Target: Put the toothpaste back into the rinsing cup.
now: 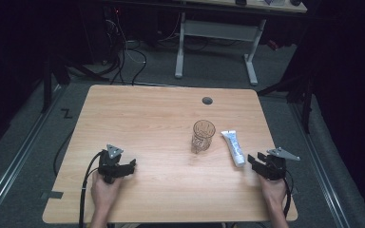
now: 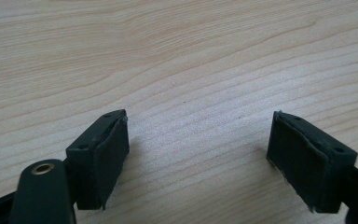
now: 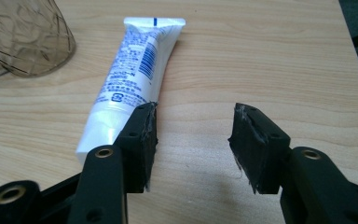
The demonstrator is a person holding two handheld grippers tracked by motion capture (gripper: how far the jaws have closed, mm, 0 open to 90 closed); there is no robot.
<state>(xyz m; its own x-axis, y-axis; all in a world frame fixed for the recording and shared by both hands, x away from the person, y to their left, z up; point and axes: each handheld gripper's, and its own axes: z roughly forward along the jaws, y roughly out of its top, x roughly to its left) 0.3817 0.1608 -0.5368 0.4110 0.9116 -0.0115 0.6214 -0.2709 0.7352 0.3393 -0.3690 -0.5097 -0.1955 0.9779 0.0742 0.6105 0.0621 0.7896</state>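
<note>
Right hand-held gripper [image 3: 193, 140] beside tube [image 3: 133, 74]; glass [image 3: 25, 35] near.

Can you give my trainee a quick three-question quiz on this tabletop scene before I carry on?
1. True or false: the right gripper has the white tube clamped between its pads.
2. Multiple choice: in the high view, the glass cup stands (A) left of the tube, (B) right of the tube, (C) on top of the tube.
3. What lies between the jaws of the left gripper?

Key
1. False: the jaws are apart with bare table between them, and the tube lies beside and beyond one jaw.
2. A.
3. Only bare wooden table; the jaws stand open.
</note>
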